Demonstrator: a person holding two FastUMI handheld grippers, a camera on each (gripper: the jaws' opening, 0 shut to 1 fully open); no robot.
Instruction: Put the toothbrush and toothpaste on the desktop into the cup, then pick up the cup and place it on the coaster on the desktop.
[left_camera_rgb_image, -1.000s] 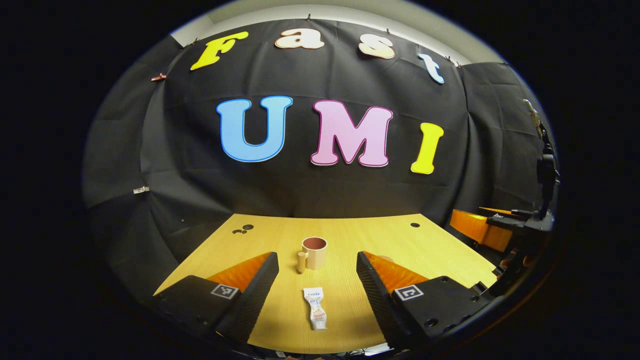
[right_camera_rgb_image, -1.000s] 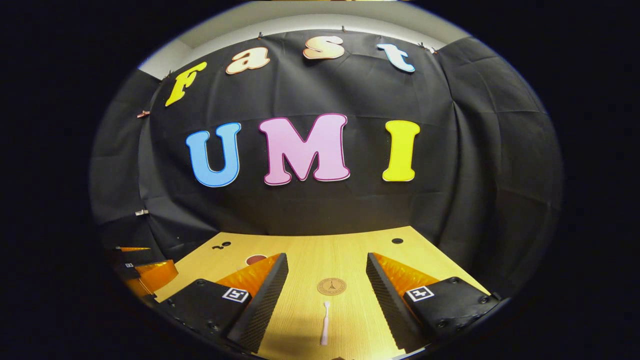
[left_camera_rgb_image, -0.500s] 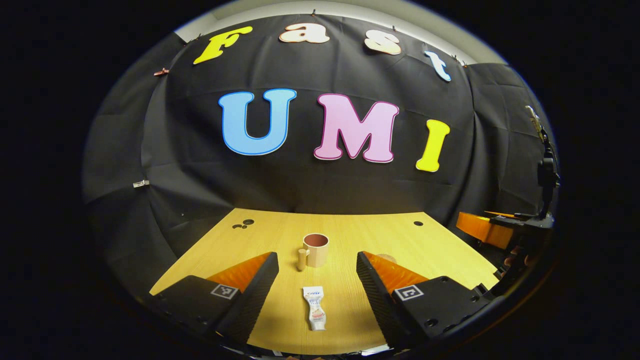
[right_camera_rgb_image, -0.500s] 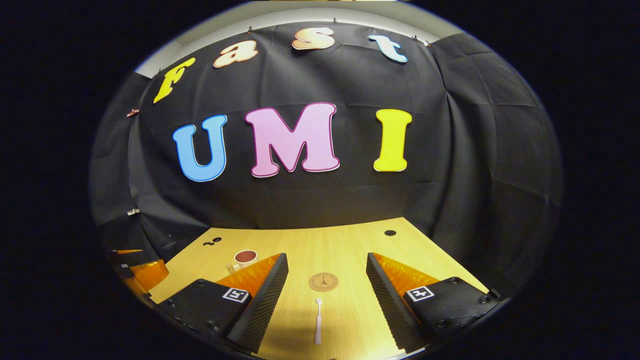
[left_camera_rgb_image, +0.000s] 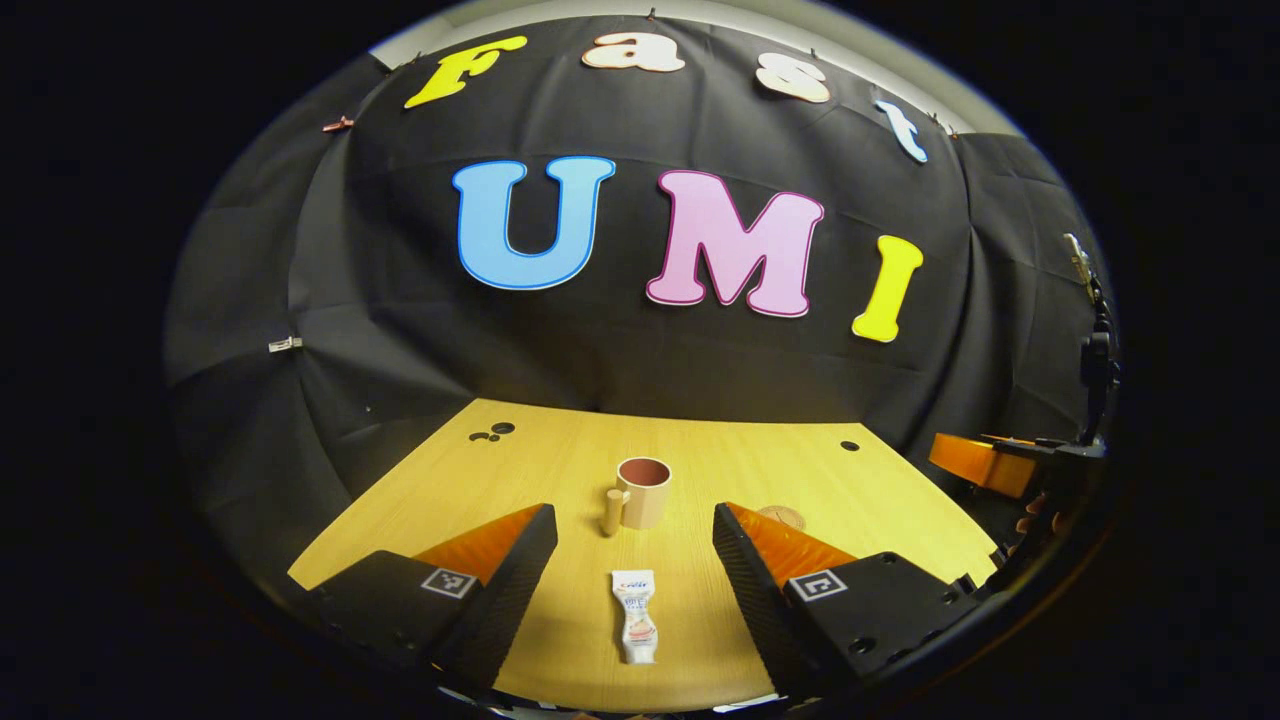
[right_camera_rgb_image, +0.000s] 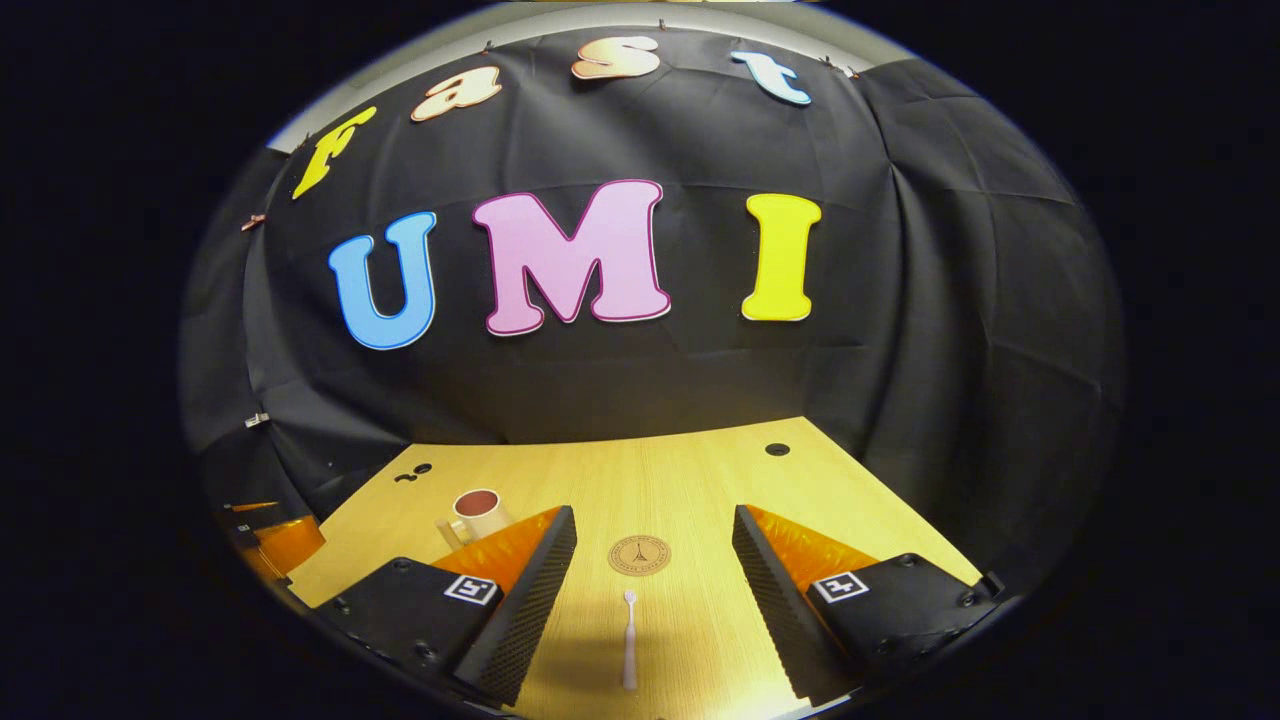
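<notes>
**Fingers spread on both grippers, nothing held**

Your left gripper (left_camera_rgb_image: 635, 520) has its fingers spread wide above the desktop (left_camera_rgb_image: 480, 480), with the toothpaste (left_camera_rgb_image: 636, 628) lying flat between them, touching neither. Beyond it the cup (left_camera_rgb_image: 644, 492) stands upright, its handle turned to the left of that view.

Your right gripper (right_camera_rgb_image: 654, 525) is released as well. The toothbrush (right_camera_rgb_image: 629, 640) lies lengthwise in its gap, head pointing away from you, and the round coaster (right_camera_rgb_image: 640, 555) sits just past it. The cup peeks out behind that gripper's left finger, well apart from the coaster.
</notes>
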